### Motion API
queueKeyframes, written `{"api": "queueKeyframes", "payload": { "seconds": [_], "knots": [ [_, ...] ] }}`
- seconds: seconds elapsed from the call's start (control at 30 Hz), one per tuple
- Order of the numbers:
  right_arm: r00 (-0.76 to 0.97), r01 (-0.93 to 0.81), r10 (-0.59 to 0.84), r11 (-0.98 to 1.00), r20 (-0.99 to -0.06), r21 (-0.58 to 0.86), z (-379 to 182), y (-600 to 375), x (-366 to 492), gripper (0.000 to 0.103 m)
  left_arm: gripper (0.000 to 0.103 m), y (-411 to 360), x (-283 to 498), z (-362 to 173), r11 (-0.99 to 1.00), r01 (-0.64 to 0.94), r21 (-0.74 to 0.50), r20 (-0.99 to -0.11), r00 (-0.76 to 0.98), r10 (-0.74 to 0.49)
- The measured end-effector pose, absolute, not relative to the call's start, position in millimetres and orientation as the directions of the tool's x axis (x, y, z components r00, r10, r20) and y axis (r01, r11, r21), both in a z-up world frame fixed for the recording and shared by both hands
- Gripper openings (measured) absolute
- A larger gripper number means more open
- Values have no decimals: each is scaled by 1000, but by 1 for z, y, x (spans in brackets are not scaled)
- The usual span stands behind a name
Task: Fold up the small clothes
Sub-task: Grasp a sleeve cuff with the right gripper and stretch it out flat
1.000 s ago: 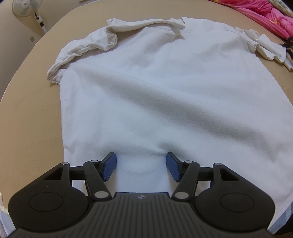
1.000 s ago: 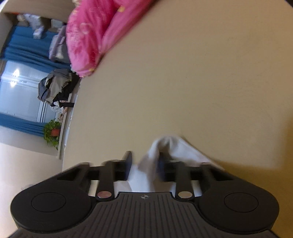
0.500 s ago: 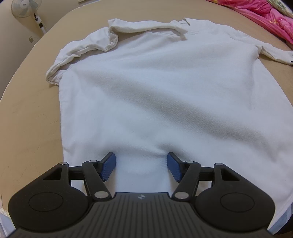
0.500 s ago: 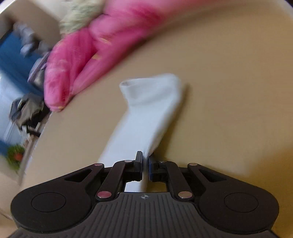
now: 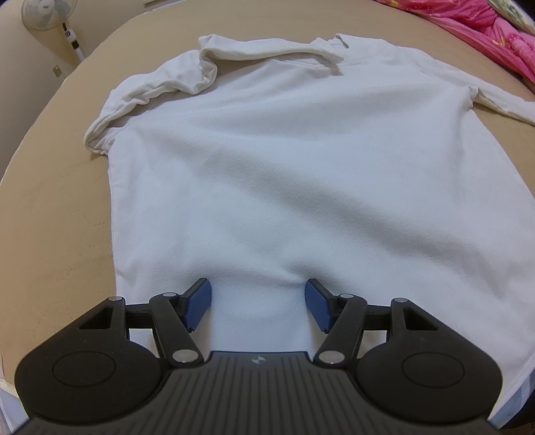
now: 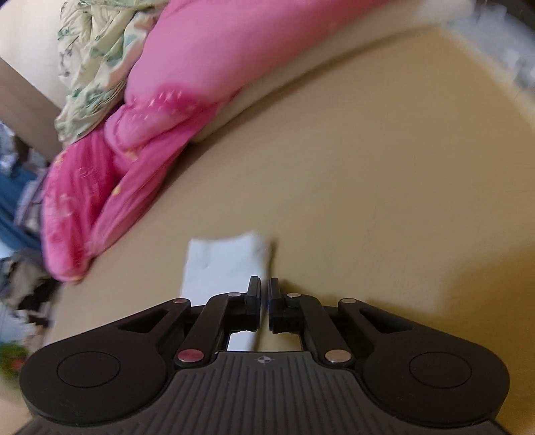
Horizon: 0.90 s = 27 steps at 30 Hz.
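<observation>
A white long-sleeved shirt [image 5: 294, 174] lies spread flat on the tan bed surface [image 5: 50, 234]. Its left sleeve [image 5: 160, 83] is bunched and folded across the top. Its right sleeve [image 5: 501, 103] stretches out to the right. My left gripper [image 5: 257, 302] is open, resting low over the shirt's bottom hem with cloth between its blue pads. In the right wrist view my right gripper [image 6: 264, 294] is shut, with the white sleeve cuff [image 6: 224, 264] lying flat under and just left of it. I cannot tell whether cloth is pinched between the fingers.
A pink quilt [image 6: 160, 110] and a floral cloth [image 6: 90, 63] are piled beyond the sleeve; the quilt also shows at the top right of the left wrist view [image 5: 485, 30]. A standing fan [image 5: 41, 13] is off the bed at the far left.
My right gripper closed and drew the right sleeve out flat to the side, and the cuff now lies nearer the fingers. The left gripper has stayed put, open on the hem.
</observation>
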State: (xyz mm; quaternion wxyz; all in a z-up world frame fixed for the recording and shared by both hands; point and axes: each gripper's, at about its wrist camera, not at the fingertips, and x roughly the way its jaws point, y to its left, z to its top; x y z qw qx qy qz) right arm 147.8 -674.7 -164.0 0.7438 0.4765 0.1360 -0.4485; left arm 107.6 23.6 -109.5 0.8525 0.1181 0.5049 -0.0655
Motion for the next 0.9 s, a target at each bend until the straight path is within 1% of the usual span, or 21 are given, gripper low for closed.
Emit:
{"api": "queueKeyframes", "payload": {
  "seconds": [0.07, 0.1, 0.17, 0.23, 0.27, 0.3, 0.33, 0.37, 0.4, 0.47, 0.5, 0.53, 0.6, 0.63, 0.7, 0.77, 0.83, 0.9],
  "knots": [
    [485, 848, -601, 148, -635, 508, -140, -661, 144, 11, 68, 27, 109, -107, 968, 222, 118, -880, 475, -1],
    [483, 852, -617, 168, -621, 495, -130, -653, 141, 12, 68, 28, 110, -106, 969, 218, 112, -881, 473, -4],
    [541, 829, -602, 261, -587, 496, -105, -631, 138, 12, 68, 30, 110, -104, 972, 210, 101, -882, 471, -10],
    [636, 767, -545, 363, -546, 529, -80, -599, 135, 12, 68, 35, 108, -100, 979, 190, 76, -885, 465, -22],
    [691, 722, -493, 430, -529, 542, -70, -582, 134, 15, 68, 40, 107, -97, 983, 175, 59, -887, 460, -29],
    [741, 670, -421, 499, -523, 549, -61, -564, 133, 21, 68, 45, 105, -95, 986, 158, 45, -889, 458, -32],
    [784, 610, -328, 564, -528, 556, -55, -545, 130, 24, 68, 53, 103, -92, 990, 137, 30, -890, 455, -36],
    [807, 551, -222, 620, -548, 559, -51, -524, 127, 29, 67, 60, 101, -90, 993, 119, 16, -891, 452, -40],
    [809, 498, -123, 663, -574, 559, -52, -506, 123, 30, 66, 67, 99, -87, 995, 101, 3, -893, 449, -43],
    [767, 414, 43, 729, -640, 545, -61, -467, 110, 30, 61, 84, 93, -84, 998, 67, -17, -897, 439, -45],
    [731, 390, 95, 755, -676, 527, -69, -449, 101, 30, 60, 94, 89, -84, 998, 51, -22, -902, 430, -42],
    [681, 369, 140, 783, -719, 502, -81, -431, 92, 30, 56, 102, 85, -85, 999, 39, -22, -908, 418, -36],
    [595, 331, 194, 825, -780, 458, -103, -403, 73, 30, 41, 121, 76, -87, 999, 24, -28, -920, 391, -36],
    [547, 314, 210, 846, -811, 431, -116, -390, 64, 30, 36, 128, 71, -86, 999, 24, -45, -921, 386, -51],
    [463, 303, 180, 888, -868, 346, -135, -371, 49, 30, 35, 139, 59, -86, 996, 32, -80, -922, 377, -86],
    [497, 257, 129, 922, -858, 288, -134, -362, 37, 30, 35, 143, 42, -85, 998, 54, -42, -921, 384, -59],
    [499, 214, 112, 945, -859, 248, -132, -356, 27, 31, 36, 145, 31, -89, 999, 53, -1, -930, 366, -20],
    [496, 207, 113, 947, -861, 244, -131, -356, 19, 31, 36, 154, 25, -94, 999, 19, -34, -943, 330, -38]
  ]
}}
